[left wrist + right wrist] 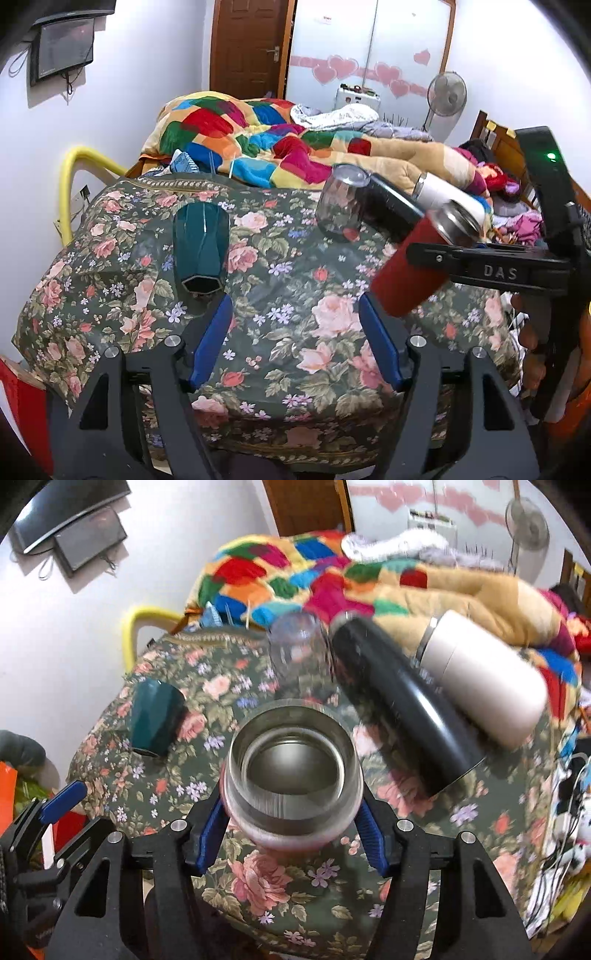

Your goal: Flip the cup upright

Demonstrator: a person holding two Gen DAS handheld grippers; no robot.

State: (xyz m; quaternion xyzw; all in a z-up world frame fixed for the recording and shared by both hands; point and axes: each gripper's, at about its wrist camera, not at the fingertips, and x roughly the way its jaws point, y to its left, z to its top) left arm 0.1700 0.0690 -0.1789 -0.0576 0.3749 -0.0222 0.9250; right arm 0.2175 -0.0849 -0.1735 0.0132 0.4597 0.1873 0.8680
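Observation:
A red cup with a steel rim (413,266) is held tilted above the flowered table, its open mouth up and to the right. My right gripper (291,834) is shut on this red cup (291,771); its steel mouth faces the right wrist camera. In the left wrist view the right gripper's black bar (491,266) crosses the cup. My left gripper (295,339) is open and empty, low over the table's near side, with the red cup just above its right finger.
A green faceted cup (201,247) lies on its side at the left of the flowered cloth (295,295). A clear glass (340,206) stands upside down behind. A black flask (402,709) and a white flask (484,679) lie at the right. A bed with a patchwork quilt (258,136) is beyond.

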